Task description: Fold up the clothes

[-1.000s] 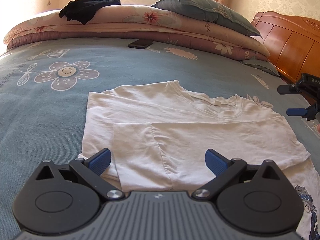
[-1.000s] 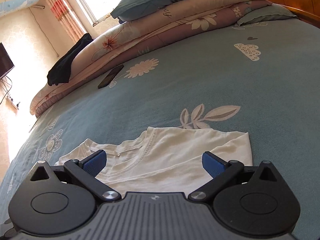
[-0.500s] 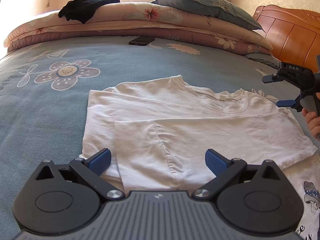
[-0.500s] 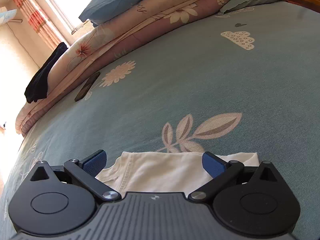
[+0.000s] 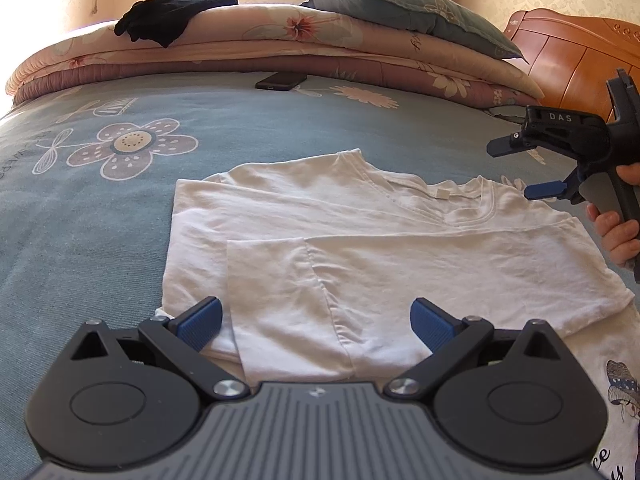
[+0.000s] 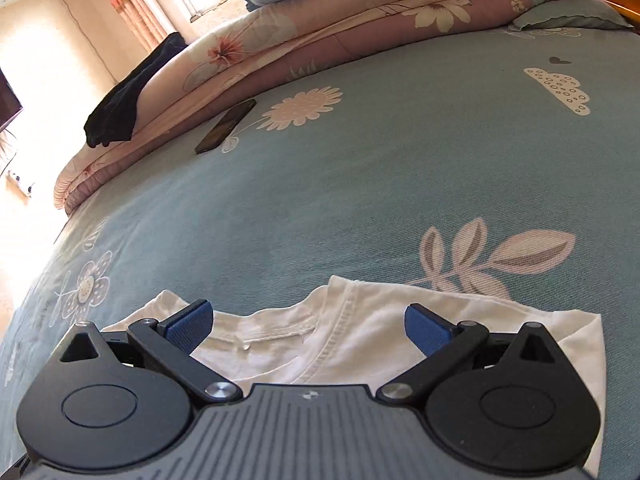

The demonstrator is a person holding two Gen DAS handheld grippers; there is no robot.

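We see a white cotton T-shirt (image 5: 360, 248) lying flat on the teal flower-printed bedspread (image 5: 120, 220), one sleeve folded in across its body and its neckline toward the far side. Our left gripper (image 5: 316, 324), black with blue finger pads, hangs low over the shirt's near edge with its jaws spread wide and nothing between them. Our right gripper (image 6: 308, 328) hovers above the collar, likewise spread apart and empty; in the left view a hand (image 5: 618, 232) grips its handle. Beyond the shirt a dark flat phone (image 5: 282, 80) rests near the stacked pink floral quilts (image 5: 280, 48), where a black garment (image 5: 176, 20) is draped.
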